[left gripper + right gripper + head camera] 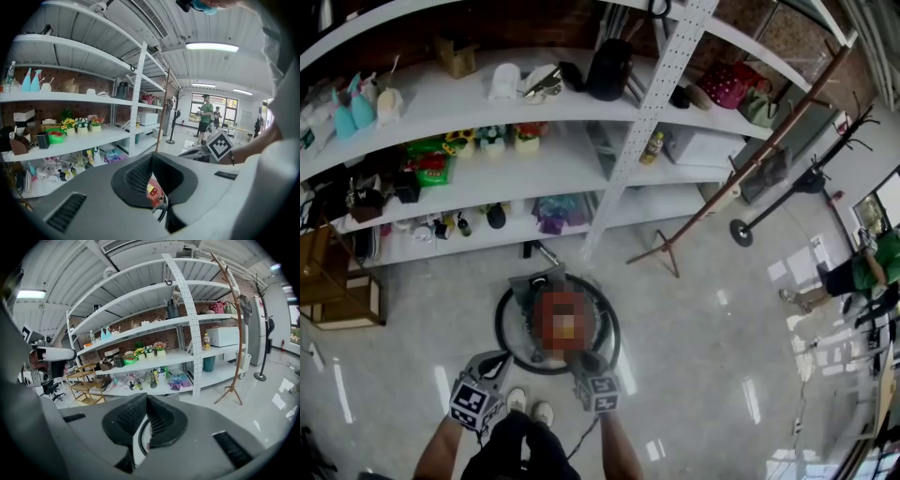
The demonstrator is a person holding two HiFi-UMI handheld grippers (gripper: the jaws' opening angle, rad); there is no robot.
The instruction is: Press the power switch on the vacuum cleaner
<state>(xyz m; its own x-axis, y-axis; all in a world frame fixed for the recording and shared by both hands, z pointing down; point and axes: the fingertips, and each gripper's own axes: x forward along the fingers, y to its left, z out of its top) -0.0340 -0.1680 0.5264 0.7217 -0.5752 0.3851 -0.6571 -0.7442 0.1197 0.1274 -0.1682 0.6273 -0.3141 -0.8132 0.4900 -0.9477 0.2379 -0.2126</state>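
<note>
On the floor by the person's feet sits the vacuum cleaner [501, 328]. The left gripper [491, 364] and right gripper [586, 362] hover above, tips closed, empty. Best to press with 1 closed tip, squarely down.

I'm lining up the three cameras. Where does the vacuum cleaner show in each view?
Head view: the vacuum cleaner stands on the floor, below centre.
Left gripper view: low centre, only a red part of it shows between the jaws.
Right gripper view: low centre, only a sliver of dark rim shows between the jaws.
Shared landmark: the white perforated shelf upright.
</note>
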